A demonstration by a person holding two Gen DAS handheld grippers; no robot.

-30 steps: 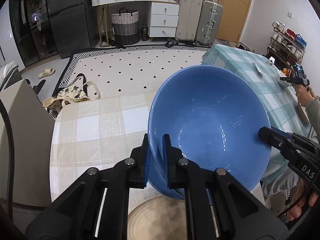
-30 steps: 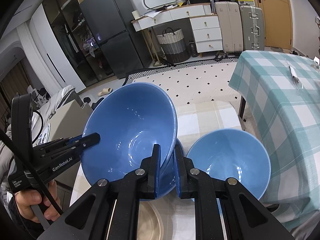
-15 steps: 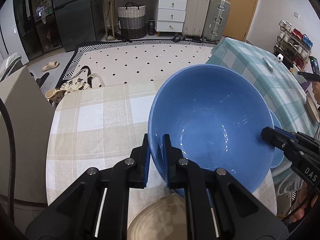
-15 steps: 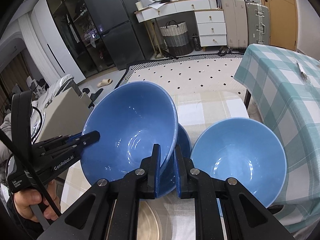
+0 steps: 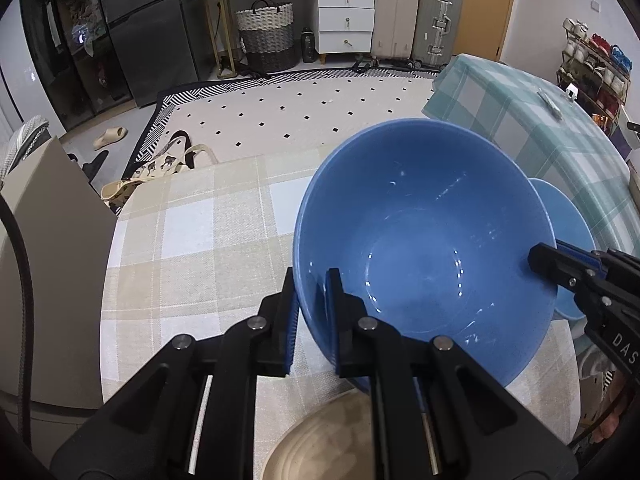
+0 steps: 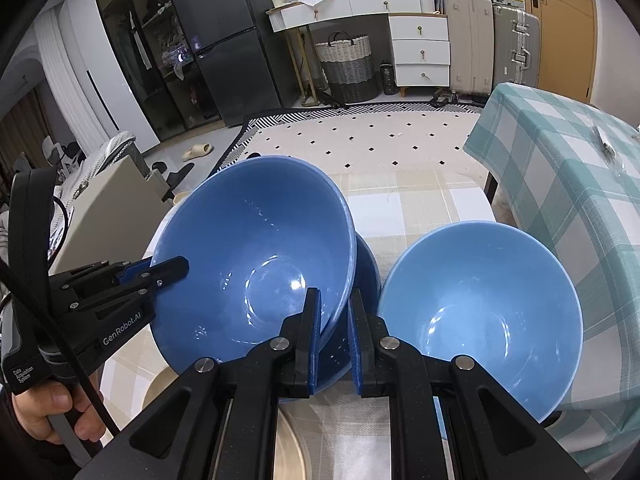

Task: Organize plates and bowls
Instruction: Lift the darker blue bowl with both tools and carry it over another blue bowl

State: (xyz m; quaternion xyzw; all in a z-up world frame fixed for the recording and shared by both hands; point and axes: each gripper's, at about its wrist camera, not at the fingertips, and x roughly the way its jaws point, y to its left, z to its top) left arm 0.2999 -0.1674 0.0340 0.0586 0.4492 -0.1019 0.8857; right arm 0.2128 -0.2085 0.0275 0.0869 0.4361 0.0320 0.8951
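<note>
Both grippers hold one large dark blue bowl point(image 5: 424, 252) by opposite sides of its rim, tilted, just above the beige checked table. My left gripper point(image 5: 311, 300) is shut on its left rim. My right gripper point(image 6: 334, 316) is shut on its right rim; the bowl shows in the right wrist view point(image 6: 256, 264). A second dark blue bowl point(image 6: 366, 276) sits right under it. A lighter blue bowl point(image 6: 484, 312) stands on the table to the right. A beige plate point(image 5: 320, 444) lies at the near edge, partly hidden by the fingers.
The beige checked table point(image 5: 192, 248) is small, with its far edge close behind the bowls. A teal checked table point(image 6: 568, 168) stands to the right. A beige box-like unit point(image 5: 36, 240) stands against the table's left side.
The held blue bowl has come lower and more level over the table. The lighter bowl now shows larger and nearer in the right wrist view.
</note>
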